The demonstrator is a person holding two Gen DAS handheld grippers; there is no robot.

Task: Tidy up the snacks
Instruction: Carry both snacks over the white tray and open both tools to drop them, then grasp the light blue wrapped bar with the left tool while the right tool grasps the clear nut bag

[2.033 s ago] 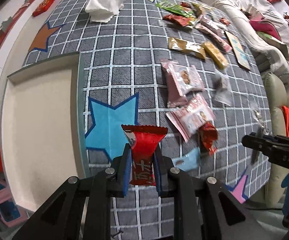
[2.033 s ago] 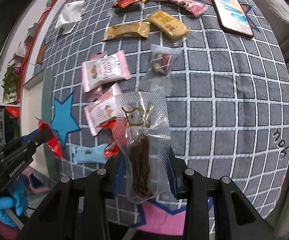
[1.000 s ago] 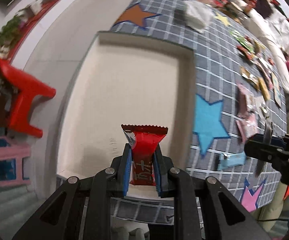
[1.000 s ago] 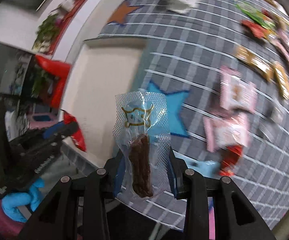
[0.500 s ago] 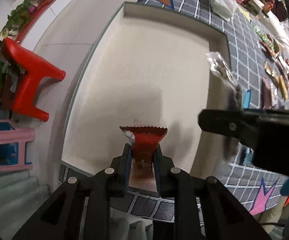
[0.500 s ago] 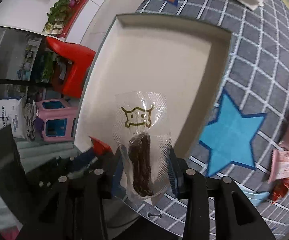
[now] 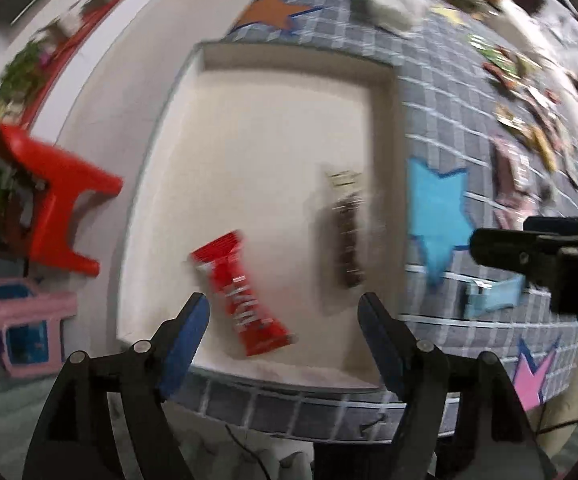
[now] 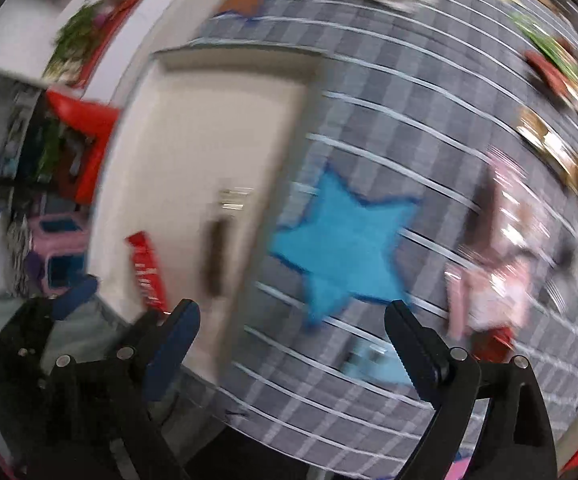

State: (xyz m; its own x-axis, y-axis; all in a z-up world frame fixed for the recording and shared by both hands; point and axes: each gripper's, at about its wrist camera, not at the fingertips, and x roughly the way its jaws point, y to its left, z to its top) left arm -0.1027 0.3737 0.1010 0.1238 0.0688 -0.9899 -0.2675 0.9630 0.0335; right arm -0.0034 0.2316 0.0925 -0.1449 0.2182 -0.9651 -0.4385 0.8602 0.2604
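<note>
**Red bar and jerky in the tray, both grippers empty**

Red bar (image 7: 245, 298) lies flat in the cream tray (image 7: 289, 64), near end, just beyond your left gripper (image 7: 283, 322), whose fingers are spread wide and hold nothing. Its long axis runs diagonally, far-left to near-right. One clear jerky pack (image 7: 347, 236) lies to its right, close to the tray's right wall, long axis near-to-far. The two are apart, not touching. Count in the tray: one bar, one jerky pack, two items in all.

Your right gripper (image 8: 291, 342) is also spread wide and empty, over the grey grid cloth (image 8: 409, 92) near the blue star (image 8: 345, 248). The right view is blurred.

Loose snacks lie right of the tray on the cloth. Nearest is one light blue packet (image 8: 373, 362), near edge, almost between the right fingers, long axis roughly left-right across the gap. One pink packet (image 8: 493, 288) and a small red one (image 8: 497, 340) sit further right; there may be more pink ones, too blurred to count. More wrappers lie far right, also uncountable.

My call: the right gripper is nearer to the blue packet, so take it with that one and turn the fingers to close across its short side. The left must cross the tray wall to reach anything.
</note>
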